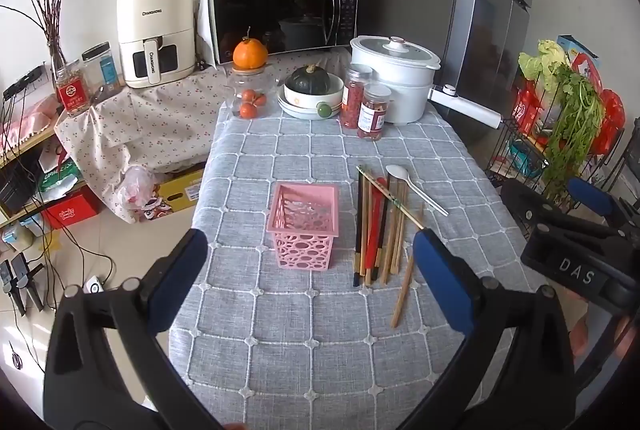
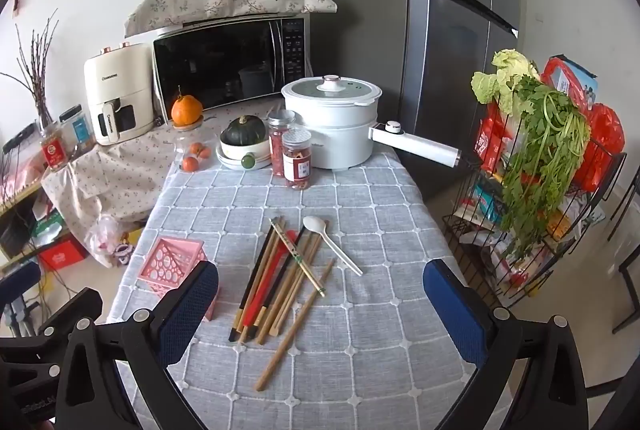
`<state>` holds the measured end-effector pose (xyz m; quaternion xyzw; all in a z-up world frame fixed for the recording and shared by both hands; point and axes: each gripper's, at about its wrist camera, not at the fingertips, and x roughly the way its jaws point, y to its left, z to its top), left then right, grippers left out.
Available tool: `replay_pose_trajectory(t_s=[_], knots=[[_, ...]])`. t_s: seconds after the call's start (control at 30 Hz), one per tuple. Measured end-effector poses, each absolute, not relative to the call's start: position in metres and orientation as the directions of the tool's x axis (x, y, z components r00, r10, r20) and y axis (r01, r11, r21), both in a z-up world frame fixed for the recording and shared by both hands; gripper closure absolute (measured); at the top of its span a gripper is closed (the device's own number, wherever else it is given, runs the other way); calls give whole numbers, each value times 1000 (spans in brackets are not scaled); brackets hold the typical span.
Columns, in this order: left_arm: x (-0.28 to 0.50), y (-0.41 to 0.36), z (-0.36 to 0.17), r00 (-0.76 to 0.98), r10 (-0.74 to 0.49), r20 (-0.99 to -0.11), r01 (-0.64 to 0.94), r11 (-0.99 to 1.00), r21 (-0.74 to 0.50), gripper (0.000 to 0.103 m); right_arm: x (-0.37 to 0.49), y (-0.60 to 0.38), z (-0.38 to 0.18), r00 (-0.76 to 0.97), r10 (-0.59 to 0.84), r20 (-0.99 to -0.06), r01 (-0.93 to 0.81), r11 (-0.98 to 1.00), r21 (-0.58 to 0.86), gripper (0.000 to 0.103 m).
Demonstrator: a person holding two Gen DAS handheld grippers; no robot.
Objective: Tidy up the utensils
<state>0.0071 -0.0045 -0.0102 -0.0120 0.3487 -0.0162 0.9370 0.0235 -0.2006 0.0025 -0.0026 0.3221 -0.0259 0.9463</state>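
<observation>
A pink perforated basket [image 1: 305, 226] [image 2: 172, 266] stands upright on the grey checked tablecloth [image 1: 320, 330]. To its right lies a loose pile of chopsticks [image 1: 380, 230] [image 2: 280, 278], wooden, black and red ones. A white spoon [image 1: 416, 188] [image 2: 330, 244] rests by the pile's far right side. My left gripper [image 1: 312, 278] hovers open just short of the basket, nothing between its blue pads. My right gripper [image 2: 320, 306] is open above the near ends of the chopsticks, apart from them. In the left wrist view the right gripper's body shows at the right edge.
At the table's far end stand a white electric pot [image 1: 394, 82] with a long handle, two spice jars [image 1: 366, 102], a bowl holding a squash [image 1: 312, 90] and a glass jar of tomatoes [image 1: 250, 94]. A wire rack with greens [image 2: 532, 166] stands right of the table.
</observation>
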Motion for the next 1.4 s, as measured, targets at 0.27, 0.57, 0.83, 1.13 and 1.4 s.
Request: replay_pose_trajectory(t_s=[0.27,0.57,0.83,1.13,1.4], knots=[[7,-5,-10,756,-39,-653,23,999,-32,1,24,-201,2,790,-46,-611,43,999,-20,0],[6,-8,-9,756,-42,-653,26,999,-34,1,24,-201,2,792,-51,-608,48,999,-21,0],[6,-8,-9,756,-43,-653,26,999,-35,1,25,-202,2,791,-49,-610,46,999,-21,0],[6,-8,-9,757,-43,-652,26,999,-35,1,25,-201,1,792,-50,-609,47,999,-21,0],[7,-8,-8,762,-37,-646,26,999,-26,1,25,-202,2,791,-50,-610,47,999,-21,0]])
